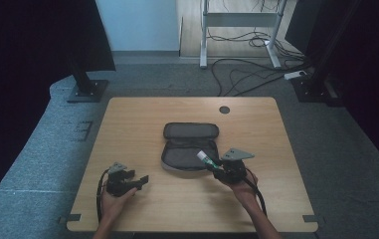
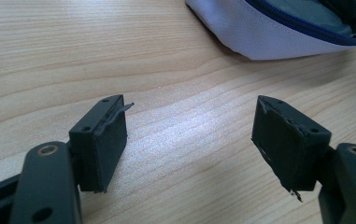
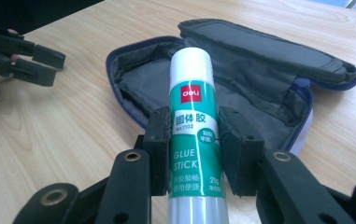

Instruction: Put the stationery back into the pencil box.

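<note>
Currently the right gripper clamps a glue stick just above the open pouch. Best lowered flat into the pouch before release. The left gripper, jaws wide and empty, rests nearby on the table.

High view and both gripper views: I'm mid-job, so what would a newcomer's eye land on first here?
First, the green and white glue stick clamped between the pads of the right gripper, white cap pointing toward the pencil case. That case lies unzipped and spread open at the middle of the wooden table, its dark lining showing. The left gripper rests near the front left edge, jaws apart over bare wood.
</note>
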Demonstrator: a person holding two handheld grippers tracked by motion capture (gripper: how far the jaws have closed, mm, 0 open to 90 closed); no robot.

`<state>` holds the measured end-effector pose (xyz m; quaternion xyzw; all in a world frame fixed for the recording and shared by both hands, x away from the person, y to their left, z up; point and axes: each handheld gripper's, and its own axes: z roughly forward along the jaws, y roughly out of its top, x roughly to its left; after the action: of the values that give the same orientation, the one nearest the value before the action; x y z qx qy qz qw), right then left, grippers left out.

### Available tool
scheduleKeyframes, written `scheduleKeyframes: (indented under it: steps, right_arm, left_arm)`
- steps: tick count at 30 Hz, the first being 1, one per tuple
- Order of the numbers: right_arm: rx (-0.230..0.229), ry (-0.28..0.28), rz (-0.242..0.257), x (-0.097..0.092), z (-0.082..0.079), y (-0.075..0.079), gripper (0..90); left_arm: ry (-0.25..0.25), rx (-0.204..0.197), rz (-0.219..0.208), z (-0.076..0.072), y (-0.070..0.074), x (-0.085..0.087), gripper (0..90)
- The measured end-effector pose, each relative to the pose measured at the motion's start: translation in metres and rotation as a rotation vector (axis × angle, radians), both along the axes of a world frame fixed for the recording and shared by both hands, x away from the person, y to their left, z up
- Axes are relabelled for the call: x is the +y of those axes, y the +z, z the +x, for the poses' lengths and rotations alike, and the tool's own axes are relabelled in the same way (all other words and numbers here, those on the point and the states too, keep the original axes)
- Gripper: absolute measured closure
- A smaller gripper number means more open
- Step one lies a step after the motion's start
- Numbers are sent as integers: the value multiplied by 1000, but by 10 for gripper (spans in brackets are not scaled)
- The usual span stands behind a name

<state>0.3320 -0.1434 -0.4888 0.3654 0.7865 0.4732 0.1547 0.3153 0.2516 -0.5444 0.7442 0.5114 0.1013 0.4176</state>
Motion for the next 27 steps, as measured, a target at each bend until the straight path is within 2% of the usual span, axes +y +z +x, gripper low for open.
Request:
scheduleKeyframes:
  steps: [12,20,27]
  right_arm:
    - [14,-12,-13,6,23,3,648]
    - [33,-24,-32,11,40,-4,648]
    - [31,-26,-49,15,50,-8,649]
  left_arm:
    - [-2,4,0,1,-1,1,266]
    - [-1,6,-2,1,-1,2,265]
    - [-3,11,-3,1,-2,1,265]
